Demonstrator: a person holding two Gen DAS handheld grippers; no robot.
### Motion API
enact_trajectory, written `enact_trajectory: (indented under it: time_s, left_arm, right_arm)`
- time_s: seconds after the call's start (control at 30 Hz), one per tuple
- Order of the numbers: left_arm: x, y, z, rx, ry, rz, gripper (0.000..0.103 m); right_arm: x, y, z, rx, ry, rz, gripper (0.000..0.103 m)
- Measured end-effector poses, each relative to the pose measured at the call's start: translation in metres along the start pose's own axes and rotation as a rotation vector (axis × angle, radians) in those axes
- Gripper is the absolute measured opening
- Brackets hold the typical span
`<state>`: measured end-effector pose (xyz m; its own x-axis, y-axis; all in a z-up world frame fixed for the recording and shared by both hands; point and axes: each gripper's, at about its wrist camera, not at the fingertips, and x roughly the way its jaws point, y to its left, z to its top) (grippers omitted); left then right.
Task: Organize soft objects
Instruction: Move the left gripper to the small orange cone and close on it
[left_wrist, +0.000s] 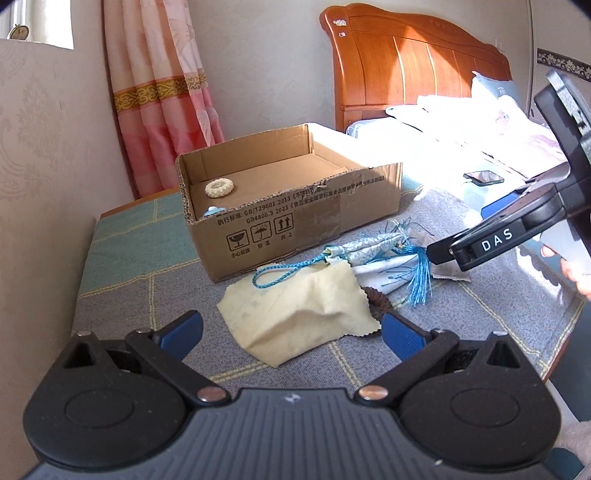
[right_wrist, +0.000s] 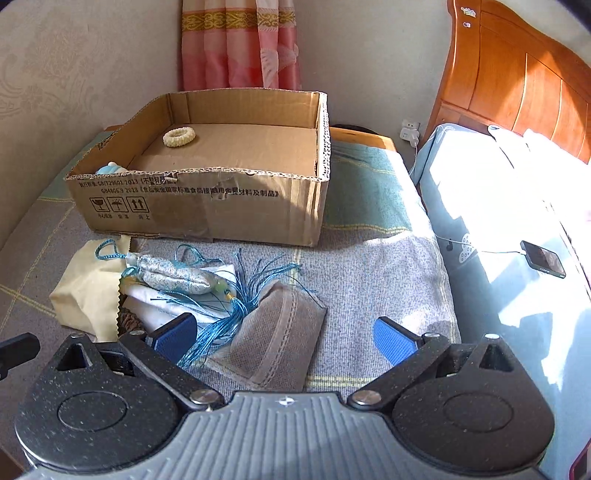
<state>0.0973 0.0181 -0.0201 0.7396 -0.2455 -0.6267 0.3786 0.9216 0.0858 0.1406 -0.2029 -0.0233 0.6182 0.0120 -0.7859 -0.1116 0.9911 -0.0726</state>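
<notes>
A: A bedroom is shown: a low surface covered by a grey and green checked blanket (right_wrist: 369, 258), with a pink curtain (left_wrist: 162, 99) and a wooden headboard (left_wrist: 406, 62) behind.

B: Nearest in the left wrist view, the left gripper (left_wrist: 291, 332) is seen with its jaws spread wide and nothing held; a pale yellow cloth (left_wrist: 295, 317) lies just beyond them.

A: In the right wrist view the right gripper (right_wrist: 286, 339) is likewise held with jaws apart and empty. A grey mesh pouch (right_wrist: 273, 332) lies between them, a thing mostly hidden in the other view.

B: Past the cloth, a silvery-blue sachet (right_wrist: 173, 277) with a blue tassel (right_wrist: 221, 328) is piled on white fabric (right_wrist: 162, 306). Something dark and woven is barely visible underneath; it cannot be identified.

A: Further back stands an open cardboard box (right_wrist: 207, 206), in which a cream ring (right_wrist: 179, 136) rests. A pale blue item (right_wrist: 110, 169) is cut off by the box wall.

B: A phone (right_wrist: 543, 258) is shown on the sunlit bed (right_wrist: 498, 206), which is washed out by glare.
</notes>
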Motion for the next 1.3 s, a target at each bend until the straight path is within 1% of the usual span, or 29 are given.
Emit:
enact_trajectory:
  time_s: [0.13,0.2,0.3,0.33,0.47,0.57,0.67,0.83,0.93,1.07,1.13,1.17,1.2,1.27,1.3]
  left_arm:
    - [0.004,-0.015,-0.009,0.054,0.043,-0.078,0.102]
    - [0.005,-0.024,-0.014,0.099,0.064,-0.119,0.102]
    - [0.01,-0.036,-0.023,0.152,0.082,-0.145,0.102]
    - [0.013,-0.039,-0.025,0.161,0.099,-0.15,0.102]
    - [0.021,-0.049,-0.031,0.19,0.125,-0.174,0.102]
    - [0.027,-0.053,-0.032,0.199,0.147,-0.181,0.102]
    - [0.033,-0.058,-0.033,0.22,0.163,-0.173,0.102]
    - [0.036,-0.06,-0.029,0.234,0.176,-0.179,0.1]
    - [0.034,-0.062,-0.026,0.245,0.177,-0.157,0.099]
    - [0.022,-0.055,-0.018,0.215,0.177,-0.162,0.099]
    - [0.016,-0.053,-0.017,0.238,0.165,-0.153,0.098]
    - [0.013,-0.053,-0.017,0.261,0.155,-0.145,0.094]
    - [0.012,-0.054,-0.019,0.278,0.15,-0.146,0.087]
    - [0.015,-0.055,-0.024,0.291,0.161,-0.152,0.081]
    - [0.018,-0.056,-0.026,0.292,0.171,-0.156,0.082]
  right_arm:
    - [-0.007,0.0,-0.023,-0.012,-0.003,-0.01,0.103]
    - [-0.011,-0.002,-0.029,-0.014,-0.007,-0.007,0.103]
    - [-0.015,-0.005,-0.033,-0.003,-0.016,-0.005,0.103]
    - [-0.016,-0.007,-0.034,0.0,-0.02,-0.002,0.103]
    - [-0.021,-0.014,-0.035,0.016,-0.04,0.012,0.103]
    - [-0.023,-0.018,-0.036,0.028,-0.052,0.025,0.103]
    - [-0.026,-0.02,-0.038,0.032,-0.062,0.031,0.103]
    - [-0.028,-0.025,-0.042,0.051,-0.07,0.044,0.103]
    - [-0.03,-0.025,-0.043,0.044,-0.081,0.053,0.103]
    - [-0.037,-0.026,-0.046,0.04,-0.108,0.082,0.103]
    - [-0.041,-0.026,-0.047,0.036,-0.117,0.091,0.103]
    - [-0.042,-0.026,-0.048,0.031,-0.121,0.093,0.103]
    - [-0.043,-0.025,-0.049,0.026,-0.124,0.095,0.103]
    - [-0.046,-0.026,-0.051,0.02,-0.13,0.097,0.103]
    - [-0.047,-0.026,-0.052,0.02,-0.133,0.097,0.103]
